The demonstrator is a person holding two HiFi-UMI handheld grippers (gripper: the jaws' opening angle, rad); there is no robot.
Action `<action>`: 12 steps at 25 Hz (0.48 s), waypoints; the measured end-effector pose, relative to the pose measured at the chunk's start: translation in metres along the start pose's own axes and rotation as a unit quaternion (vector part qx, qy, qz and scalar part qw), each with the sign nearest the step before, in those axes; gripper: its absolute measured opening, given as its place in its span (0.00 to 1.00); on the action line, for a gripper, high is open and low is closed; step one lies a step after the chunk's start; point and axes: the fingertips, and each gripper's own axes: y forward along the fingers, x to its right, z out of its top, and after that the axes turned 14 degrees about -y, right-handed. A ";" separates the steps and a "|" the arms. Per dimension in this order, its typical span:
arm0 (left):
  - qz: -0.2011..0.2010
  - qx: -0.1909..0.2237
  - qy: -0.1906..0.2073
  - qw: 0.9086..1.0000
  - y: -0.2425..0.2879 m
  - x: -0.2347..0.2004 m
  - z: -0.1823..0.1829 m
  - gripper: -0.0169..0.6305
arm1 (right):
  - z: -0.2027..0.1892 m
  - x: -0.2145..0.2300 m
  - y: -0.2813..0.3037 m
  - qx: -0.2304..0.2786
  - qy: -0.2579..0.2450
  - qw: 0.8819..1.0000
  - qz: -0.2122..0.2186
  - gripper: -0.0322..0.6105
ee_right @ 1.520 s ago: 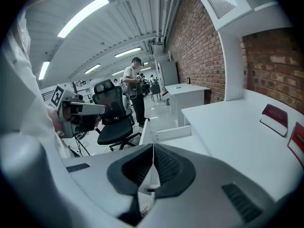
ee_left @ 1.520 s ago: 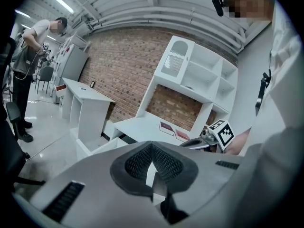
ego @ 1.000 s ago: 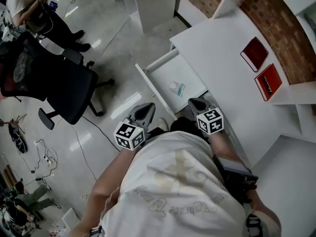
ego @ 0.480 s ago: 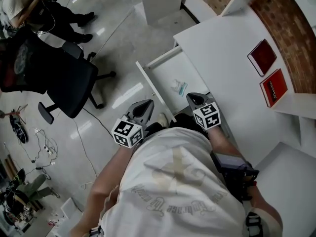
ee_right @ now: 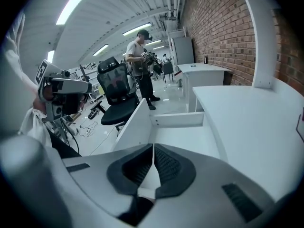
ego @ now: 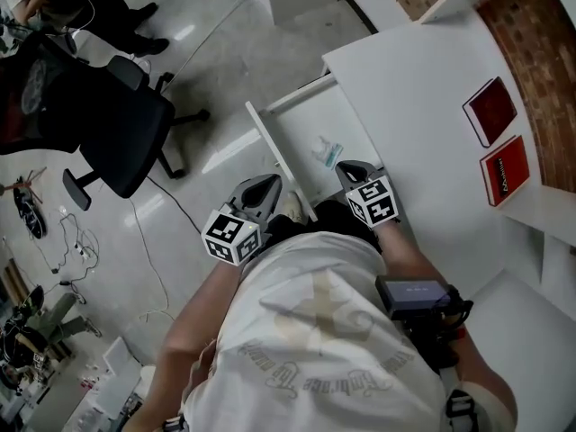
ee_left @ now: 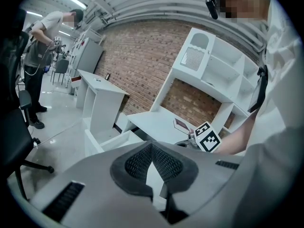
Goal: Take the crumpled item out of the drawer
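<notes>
Here, one drawer [ego: 310, 122], one crumpled item [ego: 326, 151]

This is an open-plan lab or work hall fitted out like an office. A brick wall [ee_right: 213, 37] backs a white desk [ego: 423, 106] with an open drawer [ego: 306, 124], and a black office chair [ego: 117, 124] stands on a polished floor [ego: 207, 70]. Strip lights [ee_right: 80, 4] cross a bare ribbed ceiling [ee_right: 118, 13], loose cables [ego: 70, 241] trail by the floor's left edge, and another person [ee_right: 140, 65] stands holding equipment.
</notes>
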 end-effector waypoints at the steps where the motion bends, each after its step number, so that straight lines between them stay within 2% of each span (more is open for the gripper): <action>1: 0.001 0.001 -0.004 1.000 0.002 0.001 0.000 0.06 | 0.000 0.001 0.003 -0.002 -0.002 1.000 0.002 0.09; 12: 0.019 0.001 -0.024 1.000 0.004 -0.010 -0.008 0.06 | -0.016 0.004 0.038 -0.068 -0.024 0.997 0.006 0.09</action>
